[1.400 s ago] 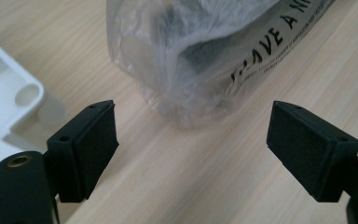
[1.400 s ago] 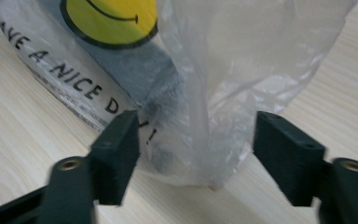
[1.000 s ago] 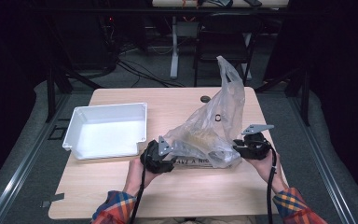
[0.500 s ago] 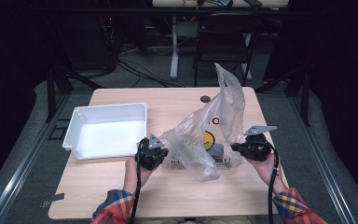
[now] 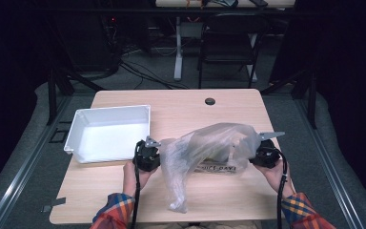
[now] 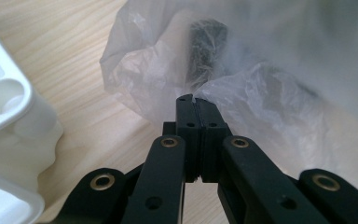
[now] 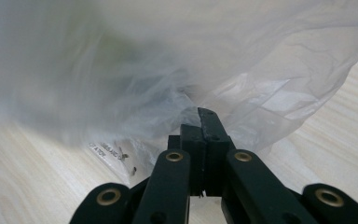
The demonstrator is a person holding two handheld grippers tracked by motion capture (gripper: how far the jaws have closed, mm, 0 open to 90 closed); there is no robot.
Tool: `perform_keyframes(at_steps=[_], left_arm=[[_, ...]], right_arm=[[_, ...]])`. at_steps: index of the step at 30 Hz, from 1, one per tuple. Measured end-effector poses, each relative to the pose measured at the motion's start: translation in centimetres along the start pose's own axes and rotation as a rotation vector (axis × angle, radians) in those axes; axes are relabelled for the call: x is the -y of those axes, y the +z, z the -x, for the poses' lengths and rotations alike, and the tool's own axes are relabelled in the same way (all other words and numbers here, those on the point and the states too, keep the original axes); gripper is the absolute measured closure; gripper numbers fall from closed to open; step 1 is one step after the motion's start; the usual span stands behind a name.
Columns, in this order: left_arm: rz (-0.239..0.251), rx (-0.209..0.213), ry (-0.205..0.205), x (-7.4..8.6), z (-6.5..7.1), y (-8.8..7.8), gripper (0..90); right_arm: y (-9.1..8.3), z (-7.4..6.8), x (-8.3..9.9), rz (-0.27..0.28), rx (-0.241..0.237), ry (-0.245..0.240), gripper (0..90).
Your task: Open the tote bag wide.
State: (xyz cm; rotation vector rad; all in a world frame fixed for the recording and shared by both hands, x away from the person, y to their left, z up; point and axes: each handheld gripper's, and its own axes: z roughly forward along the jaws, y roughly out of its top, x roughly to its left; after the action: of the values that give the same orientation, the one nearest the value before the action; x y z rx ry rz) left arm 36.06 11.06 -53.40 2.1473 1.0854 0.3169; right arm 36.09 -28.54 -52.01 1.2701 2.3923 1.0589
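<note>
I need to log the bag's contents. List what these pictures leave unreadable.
- Dark item inside the plastic bag, left gripper view: blurred by crumpled film.
- Printed label, high view: too small, partly covered by the bag.
- Print on the bag, right gripper view: too small to read.

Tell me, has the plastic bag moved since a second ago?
Yes. The plastic bag has dropped: its top stood past the table's round hole, and now lies low between both grippers.
</note>
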Motion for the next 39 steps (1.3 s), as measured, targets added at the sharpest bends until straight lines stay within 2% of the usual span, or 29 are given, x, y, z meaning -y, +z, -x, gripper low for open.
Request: perform_keyframes(at_steps=[5,6,7,9,11,13,14,16,17,18,20,27,28,29,32,33,35,39], left_arm=[[-0.019,0.011,-0.014,0.1,-0.2,0.0,89.8],[-0.023,0.006,-0.01,0.1,-0.2,0.1,89.8],[-0.023,0.005,-0.014,0.2,-0.3,0.1,89.8],[-0.026,0.01,-0.021,0.2,-0.4,0.0,89.7],[-0.024,0.02,-0.022,0.3,-0.4,-0.1,89.6],[-0.023,0.024,-0.016,0.3,-0.4,-0.2,89.6],[-0.022,0.029,-0.015,0.3,-0.3,-0.3,89.6],[-0.021,0.032,-0.016,0.3,-0.3,-0.4,89.5],[-0.018,0.034,-0.013,0.2,-0.2,-0.4,89.5],[-0.018,0.033,-0.014,0.2,-0.2,-0.4,89.5],[-0.023,0.034,-0.009,0.2,-0.1,-0.4,89.5],[-0.03,0.035,-0.007,0.2,-0.1,-0.5,89.4],[-0.031,0.036,-0.01,0.2,-0.1,-0.5,89.4],[-0.037,0.033,0.001,0.2,-0.1,-0.4,89.4],[-0.039,0.03,0.003,0.2,-0.1,-0.4,89.4],[-0.039,0.03,0.003,0.2,-0.1,-0.4,89.4],[-0.039,0.029,0.001,0.1,-0.1,-0.4,89.4],[-0.041,0.031,0.0,0.1,-0.1,-0.5,89.3]], right_arm=[[0.1,0.4,0.2,-0.003,-0.013,0.013,90.0],[0.2,0.5,0.2,0.008,-0.009,0.02,89.1],[0.1,0.6,0.2,-0.004,-0.013,0.017,86.9],[-0.3,1.1,0.3,-0.033,-0.015,-0.001,80.5],[-0.9,1.7,0.5,-0.016,-0.037,0.004,69.3],[-1.2,1.9,0.5,-0.007,-0.036,0.005,66.4],[-2.1,2.5,0.4,0.004,-0.05,0.014,59.8],[-2.8,2.8,0.4,0.02,-0.049,0.019,53.7],[-2.8,2.8,0.4,0.02,-0.049,0.019,53.7],[-3.7,3.1,0.3,0.031,-0.049,0.024,50.1],[-4.4,3.1,0.2,0.048,-0.048,0.018,46.2],[-6.2,3.3,-0.1,0.109,-0.018,0.03,42.7],[-6.7,3.4,-0.1,0.145,-0.015,0.037,41.3],[-6.9,3.3,-0.2,0.153,-0.015,0.038,40.1],[-7.8,3.2,-0.4,0.21,-0.01,0.043,39.8],[-7.8,3.2,-0.4,0.21,-0.01,0.043,39.8],[-8.4,3.0,-0.6,0.243,-0.009,0.044,40.2],[-8.5,2.7,-0.8,0.235,0.001,0.035,41.4]])
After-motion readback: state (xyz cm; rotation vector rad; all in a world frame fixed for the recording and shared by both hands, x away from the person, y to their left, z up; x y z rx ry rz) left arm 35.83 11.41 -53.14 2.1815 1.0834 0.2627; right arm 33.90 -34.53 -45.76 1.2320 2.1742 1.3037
